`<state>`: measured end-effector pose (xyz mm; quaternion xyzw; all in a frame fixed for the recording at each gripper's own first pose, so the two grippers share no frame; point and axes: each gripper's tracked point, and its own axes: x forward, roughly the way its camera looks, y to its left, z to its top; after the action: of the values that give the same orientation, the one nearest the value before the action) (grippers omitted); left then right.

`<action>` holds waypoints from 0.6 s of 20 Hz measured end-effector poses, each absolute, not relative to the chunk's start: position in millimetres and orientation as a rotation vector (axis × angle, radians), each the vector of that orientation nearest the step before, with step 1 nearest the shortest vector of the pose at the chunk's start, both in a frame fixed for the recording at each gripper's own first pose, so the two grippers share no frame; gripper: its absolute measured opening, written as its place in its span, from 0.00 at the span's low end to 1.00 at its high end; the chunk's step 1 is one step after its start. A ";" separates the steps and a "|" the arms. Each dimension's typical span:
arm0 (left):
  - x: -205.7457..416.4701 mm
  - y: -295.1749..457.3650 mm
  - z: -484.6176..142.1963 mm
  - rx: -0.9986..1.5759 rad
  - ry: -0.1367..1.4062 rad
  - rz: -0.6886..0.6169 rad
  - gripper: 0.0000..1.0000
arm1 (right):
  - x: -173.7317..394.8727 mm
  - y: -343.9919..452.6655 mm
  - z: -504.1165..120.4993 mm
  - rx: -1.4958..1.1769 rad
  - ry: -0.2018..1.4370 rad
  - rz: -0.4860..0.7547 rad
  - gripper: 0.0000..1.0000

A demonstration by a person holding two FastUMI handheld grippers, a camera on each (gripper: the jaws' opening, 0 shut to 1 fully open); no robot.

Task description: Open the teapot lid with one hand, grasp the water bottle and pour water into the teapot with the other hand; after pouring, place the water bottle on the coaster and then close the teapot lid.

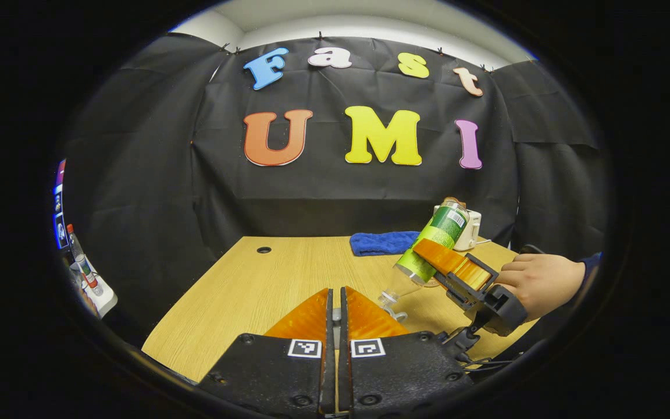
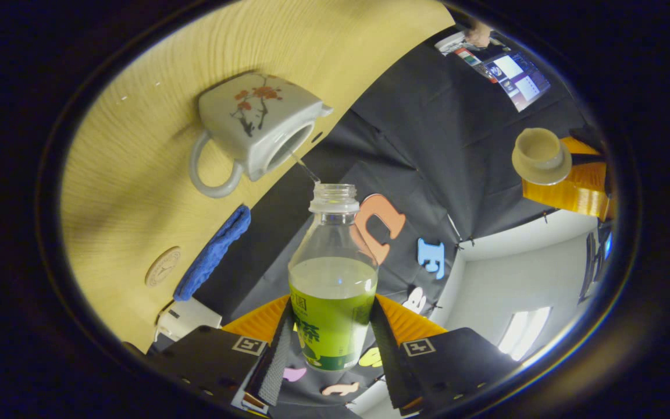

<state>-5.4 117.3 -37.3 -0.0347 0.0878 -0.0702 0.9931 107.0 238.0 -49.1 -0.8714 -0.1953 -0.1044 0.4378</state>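
Right gripper view looks along the bottle (image 2: 332,279), which the right tool (image 2: 330,343) pinches by its labelled lower body, one finger pressed on each side. The bottle's long axis runs straight ahead from the tool, its uncapped mouth farthest out. Just beyond that mouth sits the open top of the teapot (image 2: 256,131), and a thin stream (image 2: 306,170) bridges the gap between them, so the pour looks to be under way. The mouth and the pot's opening are near but apart. Liquid reaches only partway up the bottle.

Farther from this tool, off past the pot's handle side, a blue cloth (image 2: 213,253) lies on the counter (image 2: 137,116), and just beyond it a round coaster (image 2: 163,266). That is where the bottle must go next, so the coming move is a swing from the pot towards that side, with the bottle turned upright first. The right tool, holding the bottle, is the one placed to do it.

The lid (image 2: 540,154) shows across the view, held up off the pot at the other tool's fingers.

In the left gripper view, the left tool (image 1: 336,317) has its fingers all but pressed together, a thin slit between them; from here I cannot make out the lid they should be gripping. Ahead and to its right, the tilted bottle (image 1: 437,241) slopes neck-down in the other tool, held by a hand (image 1: 538,282).
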 end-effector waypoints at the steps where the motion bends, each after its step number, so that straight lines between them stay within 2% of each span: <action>1: -5.2 117.0 -36.6 -0.069 0.176 -0.140 0.04 | 103.0 239.6 -47.8 -2.180 -0.495 -0.269 0.70; 8: -4.0 120.5 -39.3 -0.074 0.183 -0.127 0.04 | 93.6 253.2 -43.2 -2.229 -0.546 -0.266 0.70; 12: -1.9 121.1 -39.4 -0.076 0.183 -0.121 0.04 | 104.9 249.4 -57.1 -2.154 -0.479 -0.207 0.71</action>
<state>-1.9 121.1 -39.4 -0.0379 0.0911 -0.0601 0.9933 104.9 249.4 -57.1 -0.8696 -0.1934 -0.0837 0.4465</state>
